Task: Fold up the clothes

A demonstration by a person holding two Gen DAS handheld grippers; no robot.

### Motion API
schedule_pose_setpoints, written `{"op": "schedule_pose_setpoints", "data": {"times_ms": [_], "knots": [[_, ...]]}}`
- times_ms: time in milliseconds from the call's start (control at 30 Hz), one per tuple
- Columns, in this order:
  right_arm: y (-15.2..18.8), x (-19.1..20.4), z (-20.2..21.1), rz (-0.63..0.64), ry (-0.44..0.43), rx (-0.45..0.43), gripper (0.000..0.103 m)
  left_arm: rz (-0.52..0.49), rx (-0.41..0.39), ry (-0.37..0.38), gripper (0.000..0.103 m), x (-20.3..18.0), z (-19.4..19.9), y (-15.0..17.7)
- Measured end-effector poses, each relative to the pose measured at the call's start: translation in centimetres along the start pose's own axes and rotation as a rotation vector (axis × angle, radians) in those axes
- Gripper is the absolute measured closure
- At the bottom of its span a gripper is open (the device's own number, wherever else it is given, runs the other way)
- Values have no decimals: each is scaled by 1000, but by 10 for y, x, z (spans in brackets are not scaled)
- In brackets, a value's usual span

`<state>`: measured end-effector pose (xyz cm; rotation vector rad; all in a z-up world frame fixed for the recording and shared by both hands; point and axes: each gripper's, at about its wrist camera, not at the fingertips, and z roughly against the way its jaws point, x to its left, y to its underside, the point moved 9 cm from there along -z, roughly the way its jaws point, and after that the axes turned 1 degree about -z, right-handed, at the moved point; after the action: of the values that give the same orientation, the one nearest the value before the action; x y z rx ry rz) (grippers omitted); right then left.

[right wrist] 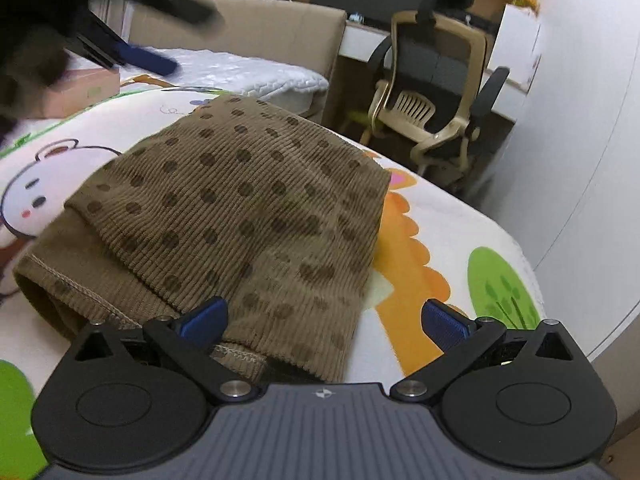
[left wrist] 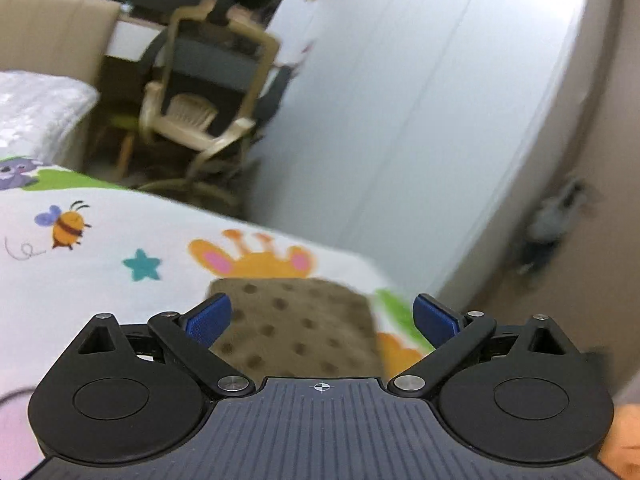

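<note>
Left wrist view: blurred. Only the far end of the brown dotted garment (left wrist: 296, 324) shows, lying on the cartoon-print bed cover (left wrist: 120, 248) between the two blue pads. Left hand-held gripper (left wrist: 322, 316) stands wide open, holding nothing; whether the pads touch the cloth cannot be told. Beige office chair (left wrist: 208, 92) at 11 o'clock, pale wardrobe door (left wrist: 400, 100) at 1 o'clock.

Right wrist view: sharper, and shows the whole garment (right wrist: 240, 216), which the left view does not. It lies folded on the bed cover (right wrist: 460, 240), ribbed cloth with dark spots, a stitched hem at 8 o'clock. At 10 o'clock the other hand-held gripper appears as a dark blurred shape with one blue finger (right wrist: 152, 60), above the bed, apart from the garment. White pillow (right wrist: 256, 72) at 12 o'clock; the chair (right wrist: 432, 92) at 1 o'clock.

Right hand-held gripper (right wrist: 324, 320) is wide open and empty. Its left pad (right wrist: 204, 320) lies over the garment's near edge; contact cannot be confirmed. Its right pad (right wrist: 444, 322) sits over bare bed cover.
</note>
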<state>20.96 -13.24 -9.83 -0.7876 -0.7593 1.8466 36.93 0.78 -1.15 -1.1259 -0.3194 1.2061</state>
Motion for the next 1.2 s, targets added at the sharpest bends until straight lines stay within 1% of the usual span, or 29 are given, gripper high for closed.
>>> {"op": "schedule_pose_setpoints", "data": {"times_ms": [67, 100, 167, 233, 333, 400, 467, 500, 533, 600, 667, 800, 833, 900, 967, 1033, 1067, 1100, 1200], "knots": [[-11, -5, 7, 0, -6, -34, 0, -29, 59, -133, 3, 15, -27, 8], [-17, -9, 9, -4, -6, -53, 0, -30, 80, -173, 3, 22, -36, 10], [-35, -23, 8, -45, 7, -96, 0, 0, 96, -169, 2, 32, -40, 15], [-52, -38, -7, -83, 20, -116, 0, 22, 103, -157, 2, 40, -41, 18], [-76, -50, -36, -116, 26, -128, 0, -26, 99, -163, 2, 46, -43, 20], [-86, -51, -63, -101, 43, -110, 0, -30, 103, -157, 0, 49, -48, 22], [-82, -54, -101, -92, 79, -24, 0, -9, 109, -146, 0, 54, -52, 26], [-76, -54, -116, -108, 66, 19, 0, 4, 112, -142, 0, 56, -53, 29], [-70, -54, -126, -143, 38, 41, 0, 18, 115, -138, 0, 58, -54, 32], [-63, -60, -129, -225, 8, 45, 0, 71, 117, -110, 0, 62, -53, 34], [-60, -63, -118, -240, 5, 41, 0, 115, 110, -80, 0, 62, -40, 35], [-45, -60, -82, -305, -94, 25, 0, 172, 91, 11, 0, 55, -4, 41], [-42, -59, -73, -321, -119, 21, 0, 181, 103, 34, 0, 54, 1, 45], [-34, -56, -56, -345, -165, 16, 0, 183, 137, 53, 0, 52, 1, 57], [-26, -43, -54, -306, -173, 33, 0, 194, 157, 69, 0, 48, -3, 66], [-21, -28, -54, -226, -150, 40, 0, 212, 171, 95, 0, 44, -8, 73], [-19, -23, -56, -207, -141, 36, 0, 226, 174, 116, 1, 40, -11, 76], [-19, -18, -57, -188, -133, 31, 0, 230, 172, 126, 1, 39, -12, 76], [-33, -4, -64, -136, -122, -1, 0, 233, 153, 140, 1, 39, -11, 75]]}}
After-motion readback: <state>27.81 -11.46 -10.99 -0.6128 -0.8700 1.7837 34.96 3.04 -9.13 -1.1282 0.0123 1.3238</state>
